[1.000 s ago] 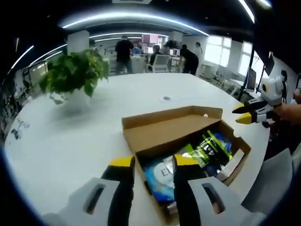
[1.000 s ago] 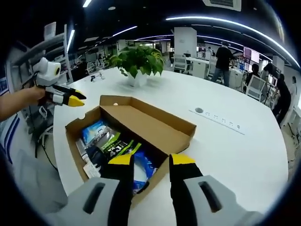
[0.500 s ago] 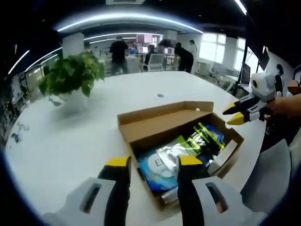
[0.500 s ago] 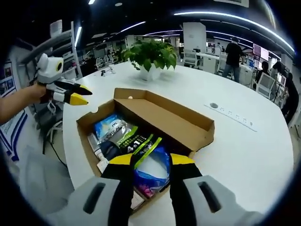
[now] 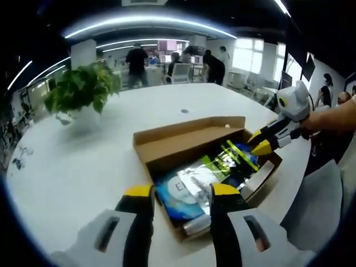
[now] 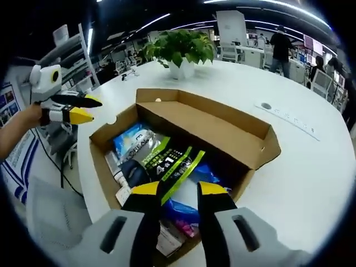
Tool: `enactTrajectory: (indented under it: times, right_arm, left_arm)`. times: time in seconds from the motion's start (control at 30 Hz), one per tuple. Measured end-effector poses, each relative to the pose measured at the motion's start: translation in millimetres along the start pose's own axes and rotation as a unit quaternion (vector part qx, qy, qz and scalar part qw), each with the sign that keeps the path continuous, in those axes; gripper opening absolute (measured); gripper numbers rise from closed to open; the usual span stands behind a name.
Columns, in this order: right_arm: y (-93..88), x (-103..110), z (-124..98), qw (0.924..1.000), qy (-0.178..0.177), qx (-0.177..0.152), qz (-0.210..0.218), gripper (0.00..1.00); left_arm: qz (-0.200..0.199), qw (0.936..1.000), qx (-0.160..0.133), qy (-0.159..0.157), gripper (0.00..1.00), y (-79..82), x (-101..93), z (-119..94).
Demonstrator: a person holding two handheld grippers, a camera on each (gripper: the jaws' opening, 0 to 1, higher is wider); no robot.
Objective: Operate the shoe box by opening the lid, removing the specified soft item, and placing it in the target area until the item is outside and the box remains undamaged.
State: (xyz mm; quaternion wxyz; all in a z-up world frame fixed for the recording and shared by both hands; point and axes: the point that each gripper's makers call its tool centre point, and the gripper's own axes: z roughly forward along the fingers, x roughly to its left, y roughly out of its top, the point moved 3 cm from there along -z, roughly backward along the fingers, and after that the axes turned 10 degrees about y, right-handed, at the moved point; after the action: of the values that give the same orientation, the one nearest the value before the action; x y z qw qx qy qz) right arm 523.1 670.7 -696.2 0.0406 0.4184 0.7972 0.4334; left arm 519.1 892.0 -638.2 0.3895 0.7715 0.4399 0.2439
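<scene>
overhead, both claws spread: right claw (image 6: 173, 189) above the open shoe box (image 6: 222, 125), left claw (image 5: 181, 191) at its edge.

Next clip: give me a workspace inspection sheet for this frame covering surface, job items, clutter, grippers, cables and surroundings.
Surface: white round table, mostly bare.
Job's things: cardboard shoe box with its lid open; inside lie soft packets, among them a black-and-green packet and a blue packet.
Clutter: potted plant on the table away from the box.
Grippers: left gripper open, tips over the box's near end; right gripper open, over the packets, holding nothing.
Cables: nothing seen; a socket strip is set in the tabletop.
Surroundings: open office, ceiling strip lights, people standing in the background.
</scene>
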Motion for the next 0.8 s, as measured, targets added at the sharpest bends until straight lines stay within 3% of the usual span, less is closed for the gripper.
enactTrajectory:
  times: [0.43, 0.73, 0.8]
  right_arm:
    - [-8.5, -2.3, 24.9, 0.9986, -0.002, 0.053, 0.002, 0.17]
    - [-5.1, -0.9, 36.5, 0.9977, 0.001, 0.06, 0.03, 0.13]
    - [-5.2, -1.1, 36.2, 0.9977, -0.003, 0.062, 0.026, 0.07]
  left_arm:
    - [-0.002, 1.0, 0.003, -0.005, 0.37, -5.8, -3.5, 1.6]
    - [-0.001, 0.9999, 0.007, -0.009, 0.36, -7.5, -4.5, 4.4]
    - [-0.001, 0.9999, 0.008, -0.01, 0.35, -7.7, -5.4, 5.3]
